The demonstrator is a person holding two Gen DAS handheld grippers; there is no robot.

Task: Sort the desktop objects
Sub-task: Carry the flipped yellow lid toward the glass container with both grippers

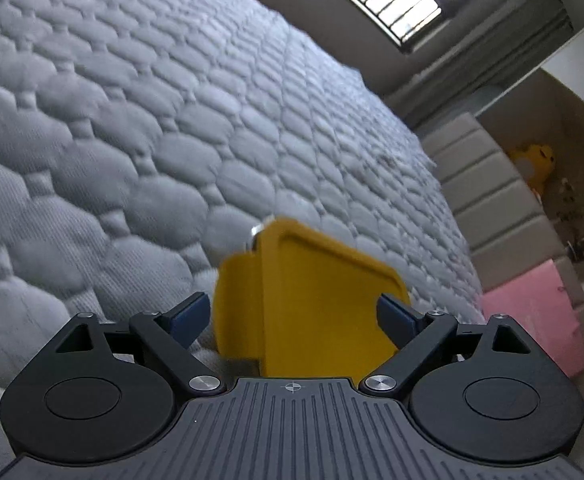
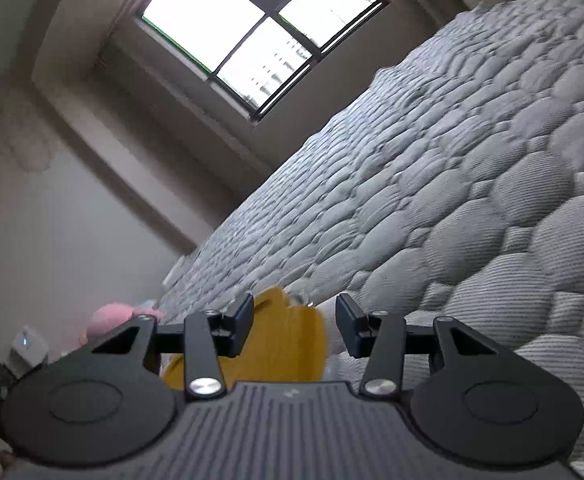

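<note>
- Left wrist view: the left gripper (image 1: 292, 316) has its jaws spread wide, and a yellow plastic rectangular bin (image 1: 312, 300) sits between them; whether the pads press its sides is unclear.
- Right wrist view: the right gripper (image 2: 294, 330) is half apart, its left pad overlapping the same bin (image 2: 287, 340); no firm clamp shows.
- A grey quilted mattress (image 1: 131, 120) carries the bin, near its edge by a padded beige headboard (image 1: 488, 200).

Yellow rectangular plastic bin (image 1: 312, 296); grey-white quilted fabric mattress (image 1: 131, 140), bubble-patterned; pink flat paper bag (image 1: 532, 316) at three o'clock; blue-padded black grippers.
</note>
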